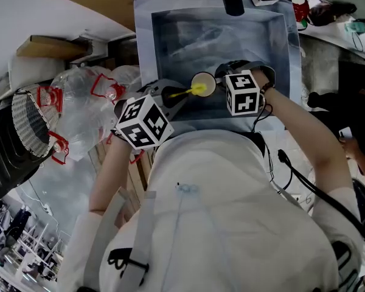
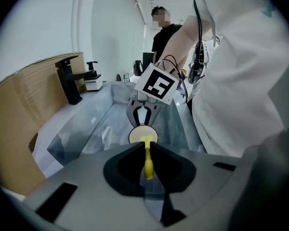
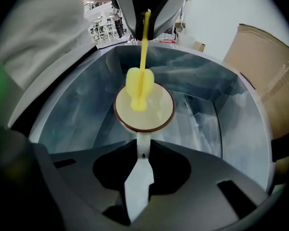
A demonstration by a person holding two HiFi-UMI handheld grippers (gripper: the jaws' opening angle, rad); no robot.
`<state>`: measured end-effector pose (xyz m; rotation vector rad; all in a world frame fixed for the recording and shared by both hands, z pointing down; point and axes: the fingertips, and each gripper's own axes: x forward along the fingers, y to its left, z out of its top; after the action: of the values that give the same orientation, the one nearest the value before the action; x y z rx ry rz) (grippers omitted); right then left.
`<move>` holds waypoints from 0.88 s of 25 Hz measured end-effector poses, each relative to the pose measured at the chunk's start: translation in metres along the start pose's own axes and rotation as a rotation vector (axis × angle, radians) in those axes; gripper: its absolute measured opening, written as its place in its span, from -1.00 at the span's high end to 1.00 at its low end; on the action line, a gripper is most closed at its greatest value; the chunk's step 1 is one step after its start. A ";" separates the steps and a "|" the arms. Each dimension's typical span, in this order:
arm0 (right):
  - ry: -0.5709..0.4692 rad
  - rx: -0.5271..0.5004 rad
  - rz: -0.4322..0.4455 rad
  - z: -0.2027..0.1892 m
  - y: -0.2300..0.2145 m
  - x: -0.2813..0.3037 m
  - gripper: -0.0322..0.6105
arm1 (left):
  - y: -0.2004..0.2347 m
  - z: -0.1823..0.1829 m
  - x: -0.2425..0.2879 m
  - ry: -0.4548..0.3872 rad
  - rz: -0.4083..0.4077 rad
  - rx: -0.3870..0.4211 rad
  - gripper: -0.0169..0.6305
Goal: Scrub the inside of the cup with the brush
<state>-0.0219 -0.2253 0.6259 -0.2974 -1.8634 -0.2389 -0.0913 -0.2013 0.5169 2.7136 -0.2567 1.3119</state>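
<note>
Sensibly, the right gripper (image 3: 143, 151) clamps the light, likely fragile cup (image 3: 159, 114) by its handle (image 3: 142, 141); the left gripper (image 2: 146, 145) pinches the brush (image 3: 140, 88).

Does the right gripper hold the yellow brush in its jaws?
No: the right gripper clamps the handle of the cream, brown-rimmed cup, while the left gripper holds the yellow brush.

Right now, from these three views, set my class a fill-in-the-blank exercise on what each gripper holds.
1. The left gripper is shut on the handle of a ____ brush.
2. The right gripper grips the cup by its ____.
3. Both things are held over a plastic-lined ____.
Missing words: yellow; handle; sink.
</note>
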 end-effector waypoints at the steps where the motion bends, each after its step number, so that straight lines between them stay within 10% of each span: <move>1: -0.002 -0.001 -0.002 0.000 0.000 0.000 0.67 | 0.000 0.001 0.003 0.013 -0.004 0.019 0.84; 22: -0.021 -0.002 -0.006 0.002 0.003 -0.002 0.67 | 0.000 -0.008 0.044 0.291 -0.082 0.331 0.84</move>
<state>-0.0225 -0.2222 0.6236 -0.2963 -1.8853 -0.2426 -0.0709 -0.2043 0.5566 2.6924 0.1094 1.8391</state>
